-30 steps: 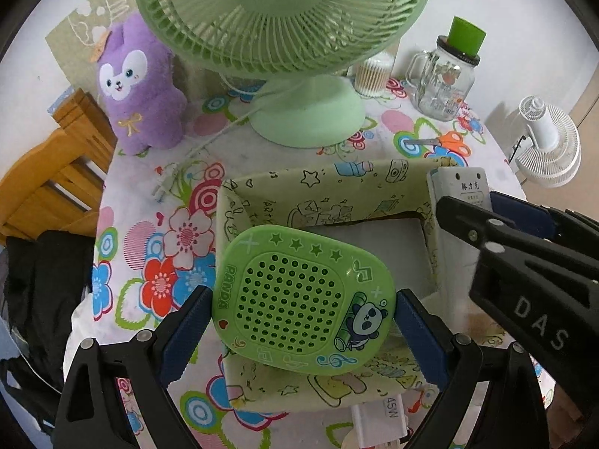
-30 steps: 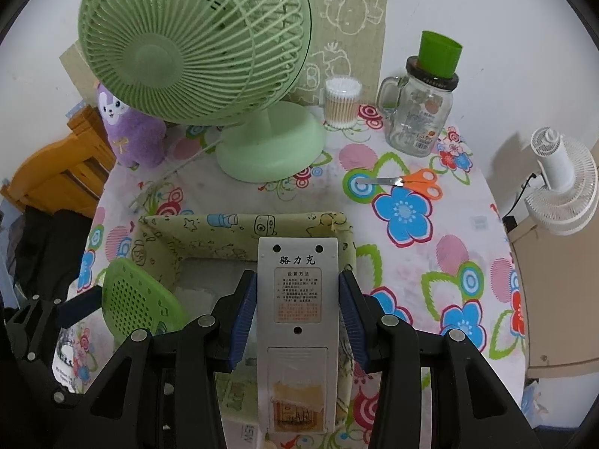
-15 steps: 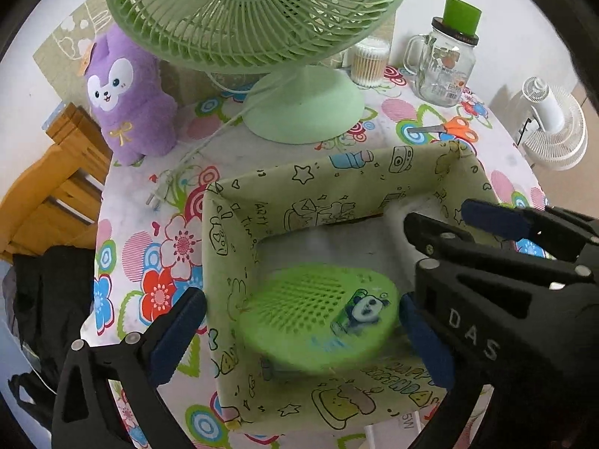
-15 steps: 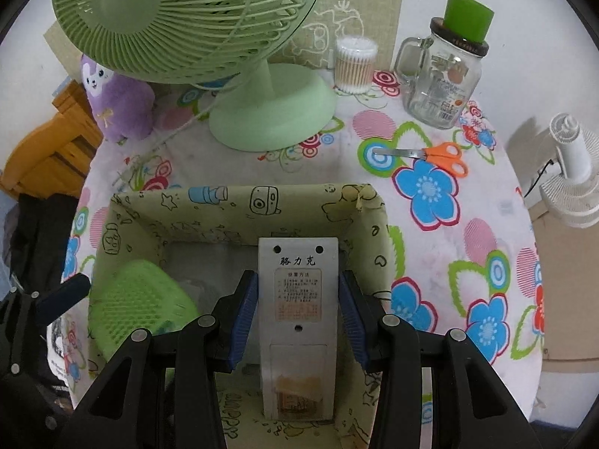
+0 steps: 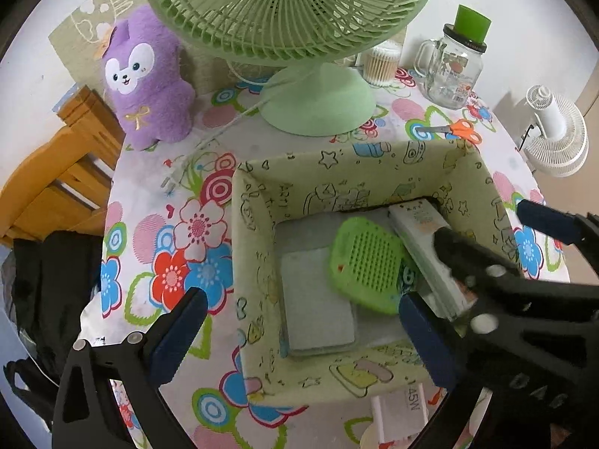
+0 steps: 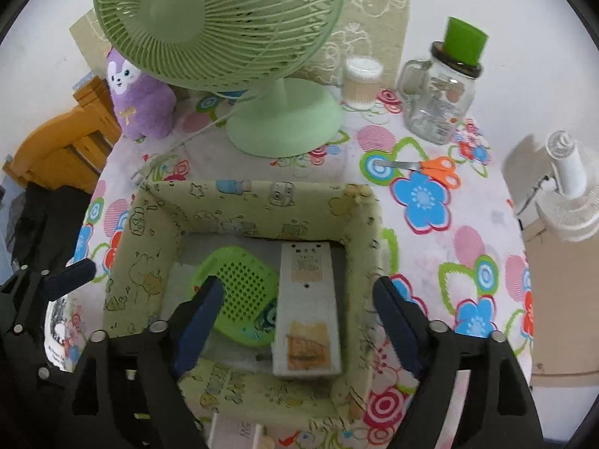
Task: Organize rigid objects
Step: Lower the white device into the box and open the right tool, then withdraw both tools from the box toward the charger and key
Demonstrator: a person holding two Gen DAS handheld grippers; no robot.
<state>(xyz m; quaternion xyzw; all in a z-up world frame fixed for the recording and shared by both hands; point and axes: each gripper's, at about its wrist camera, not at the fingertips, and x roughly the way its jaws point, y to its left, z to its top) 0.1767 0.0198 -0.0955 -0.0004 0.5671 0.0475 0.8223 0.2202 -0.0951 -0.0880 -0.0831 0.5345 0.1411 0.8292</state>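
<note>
The fabric storage box [image 6: 258, 202] is soft-walled, pale green with printed cartoon line drawings, and open at the top. Inside it lie 2 rigid items side by side and touching: a green plastic case [image 6: 243, 292], rounded-square with a perforated dot grid and a panda print, and a flat white rectangular remote control [image 6: 307, 299] with a label and a yellowed patch near its close end.

The right gripper [image 6: 295, 318] has just been opening – its jaws now stand wide, released, with the remote directly below and between them but untouched by the blue pads. The left gripper [image 5: 299, 321] is also spread fully and holds nothing; the box floor and a flat pale pad [image 5: 318, 299] lie between its fingers.

Beyond both grippers on the glossy flower-print tablecloth [image 6: 423, 202] – a green ribbed desk fan [image 6: 221, 26], a purple plush toy [image 5: 146, 78], a glass handled jar [image 6: 438, 97] with a green cap, a cotton-swab tub [image 6: 361, 82] and orange-handled scissors [image 6: 426, 166]. The right gripper's black frame covers part of the remote in the left view.
</note>
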